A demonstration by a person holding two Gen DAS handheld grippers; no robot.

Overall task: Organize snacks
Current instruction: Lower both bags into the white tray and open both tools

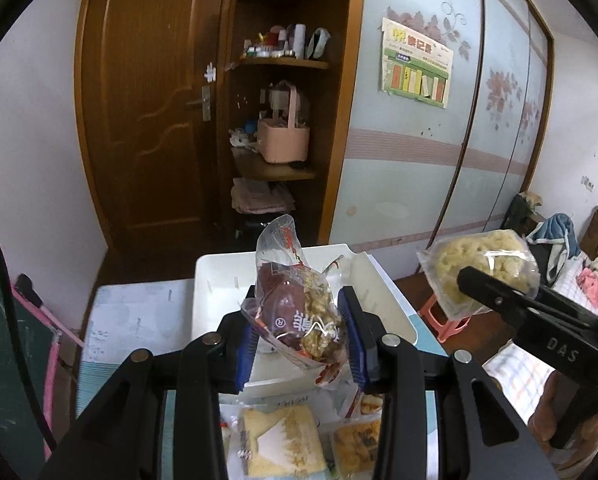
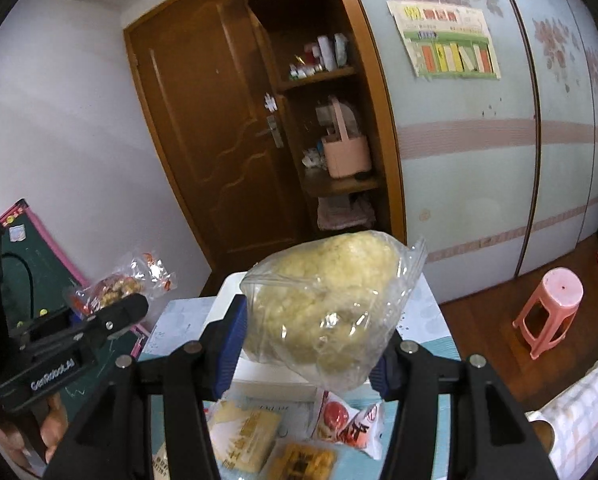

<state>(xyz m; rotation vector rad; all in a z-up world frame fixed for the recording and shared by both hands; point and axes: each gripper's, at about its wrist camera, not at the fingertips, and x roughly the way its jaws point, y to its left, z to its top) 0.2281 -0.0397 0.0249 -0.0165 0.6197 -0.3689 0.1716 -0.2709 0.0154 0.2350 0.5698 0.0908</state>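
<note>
My left gripper (image 1: 301,328) was clamped on a clear bag of walnut dates (image 1: 295,304), its long axis upright and leaning away. My right gripper (image 2: 313,332) pinched a pale puffed-snack bag (image 2: 323,304), its top tilted right. Both hung above the white bin (image 1: 219,280), its rim clear. Only the right view showed the pink stool (image 2: 551,308) whole.

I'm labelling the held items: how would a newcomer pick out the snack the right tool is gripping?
Find the white bin on the small table before the wooden door. Above it, the right tool grips a clear bag of pale yellow puffed snack. Unlike the red-printed packet in the left tool, this bag carries no print.
</note>
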